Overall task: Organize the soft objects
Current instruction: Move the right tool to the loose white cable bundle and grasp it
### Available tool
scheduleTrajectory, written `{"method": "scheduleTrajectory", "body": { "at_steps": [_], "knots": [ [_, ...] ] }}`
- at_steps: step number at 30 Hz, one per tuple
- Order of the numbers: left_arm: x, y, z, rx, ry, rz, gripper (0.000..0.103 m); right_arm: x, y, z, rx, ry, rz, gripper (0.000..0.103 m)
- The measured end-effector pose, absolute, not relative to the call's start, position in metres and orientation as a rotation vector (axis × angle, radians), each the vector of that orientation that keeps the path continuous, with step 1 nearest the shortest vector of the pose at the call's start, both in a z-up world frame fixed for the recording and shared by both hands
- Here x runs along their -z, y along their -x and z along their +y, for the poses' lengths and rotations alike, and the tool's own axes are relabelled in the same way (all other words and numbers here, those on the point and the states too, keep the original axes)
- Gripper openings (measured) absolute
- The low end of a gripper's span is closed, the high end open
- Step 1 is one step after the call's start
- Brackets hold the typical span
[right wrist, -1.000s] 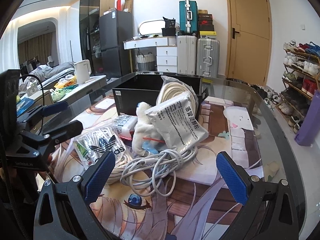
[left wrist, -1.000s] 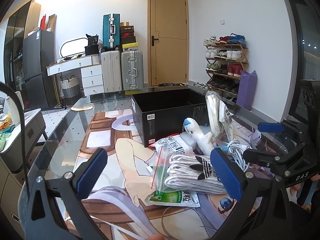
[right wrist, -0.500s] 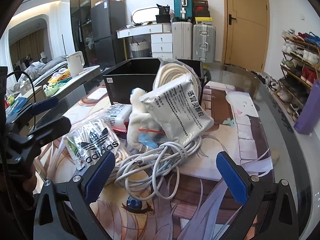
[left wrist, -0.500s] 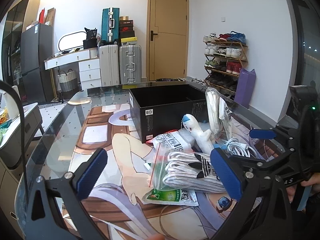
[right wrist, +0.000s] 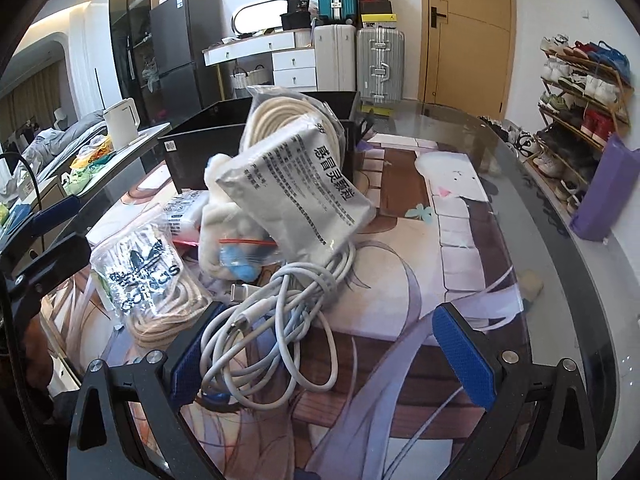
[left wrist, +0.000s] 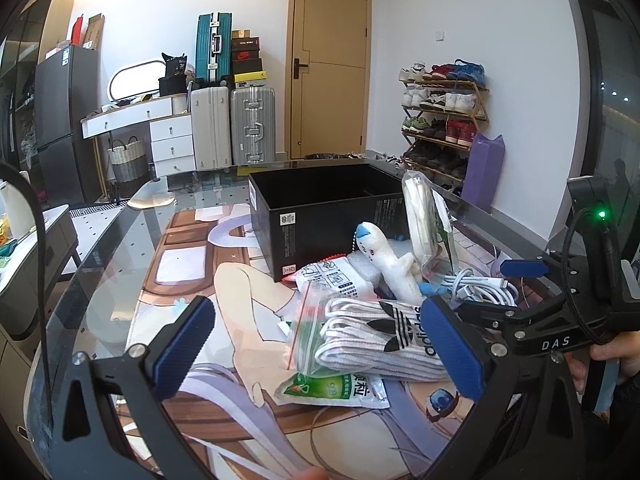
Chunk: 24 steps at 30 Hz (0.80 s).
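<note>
Closer now than a second ago, the right tool (right wrist: 328, 352) hangs wide open and empty over the white charging cable (right wrist: 276, 320) heaped in front of the black box (right wrist: 200, 148) on the surface (right wrist: 560, 264). Best to pinch the whole bundle, not one loop. The left tool (left wrist: 316, 344), equally wide, holds nothing near the bagged socks (left wrist: 376, 332).

Bright, even daylight, glare on the glass table (left wrist: 120, 240), strong fisheye bending, dark vignetted corners.

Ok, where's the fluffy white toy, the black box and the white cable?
fluffy white toy (left wrist: 386, 264), left wrist view, its body.
black box (left wrist: 320, 226), left wrist view, front wall.
white cable (right wrist: 272, 320), right wrist view, tangled loops.
</note>
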<state>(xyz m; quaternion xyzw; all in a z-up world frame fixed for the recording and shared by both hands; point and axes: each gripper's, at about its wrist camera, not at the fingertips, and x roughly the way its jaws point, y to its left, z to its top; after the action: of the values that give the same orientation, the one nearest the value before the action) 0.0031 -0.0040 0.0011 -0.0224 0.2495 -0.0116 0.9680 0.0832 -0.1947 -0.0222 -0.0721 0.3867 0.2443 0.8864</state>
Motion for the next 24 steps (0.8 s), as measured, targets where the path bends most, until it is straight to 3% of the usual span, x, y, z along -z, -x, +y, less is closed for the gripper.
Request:
{"method": "scheduleTrajectory", "body": {
  "at_steps": [4, 12, 14, 19, 22, 24],
  "knots": [
    [-0.001, -0.003, -0.004, 0.025, 0.047, 0.507, 0.103, 0.029, -0.089, -0.195, -0.535, 0.142, 0.838, 0.094],
    [0.0, -0.002, -0.004, 0.027, 0.049, 0.512, 0.103, 0.032, -0.087, -0.188, -0.518, 0.184, 0.829, 0.091],
    [0.001, -0.003, -0.005, 0.028, 0.048, 0.511, 0.103, 0.032, -0.083, -0.186, -0.521, 0.182, 0.813, 0.075],
    [0.001, -0.003, -0.004, 0.028, 0.048, 0.511, 0.103, 0.03, -0.077, -0.18, -0.557, 0.172, 0.782, 0.05],
    [0.002, -0.003, -0.004, 0.029, 0.048, 0.512, 0.103, 0.03, -0.076, -0.179, -0.56, 0.174, 0.763, 0.043],
    [0.001, -0.003, -0.004, 0.029, 0.048, 0.512, 0.103, 0.03, -0.076, -0.179, -0.561, 0.175, 0.753, 0.032]
  ]
}}
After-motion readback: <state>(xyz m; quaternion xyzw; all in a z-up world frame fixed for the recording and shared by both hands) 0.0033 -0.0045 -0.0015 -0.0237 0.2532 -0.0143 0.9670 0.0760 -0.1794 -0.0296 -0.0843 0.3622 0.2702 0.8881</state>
